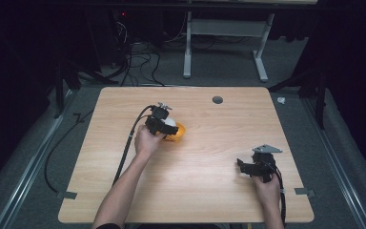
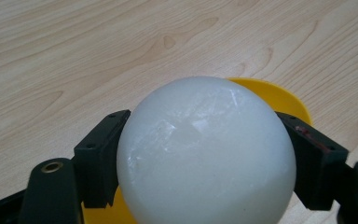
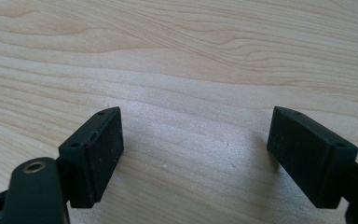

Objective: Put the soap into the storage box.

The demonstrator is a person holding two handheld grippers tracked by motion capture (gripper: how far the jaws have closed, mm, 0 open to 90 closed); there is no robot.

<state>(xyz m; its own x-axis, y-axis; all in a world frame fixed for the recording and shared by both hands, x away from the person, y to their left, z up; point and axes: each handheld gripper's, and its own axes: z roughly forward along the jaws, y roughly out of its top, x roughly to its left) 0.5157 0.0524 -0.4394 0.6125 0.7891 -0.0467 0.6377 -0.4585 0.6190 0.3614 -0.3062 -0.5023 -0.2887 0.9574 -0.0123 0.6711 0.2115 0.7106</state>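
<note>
A white ball [image 2: 205, 154] sits between the two black jaws of my left gripper [image 1: 164, 126], which is shut on it. Just beneath and behind the ball lies a yellow bowl [image 2: 279, 95], seen in the high view as an orange-yellow bowl [image 1: 180, 132] left of the table's middle; the white ball [image 1: 170, 122] rests over its left edge. Whether the ball touches the bowl I cannot tell. My right gripper [image 1: 242, 166] is near the table's front right, open, with bare wood between its fingers [image 3: 98, 149].
The wooden table [image 1: 209, 162] has a small dark round grommet [image 1: 217, 99] near its far edge. Cables trail from both grippers across the table. Beyond the table stand a white desk frame [image 1: 226, 43] and floor cables.
</note>
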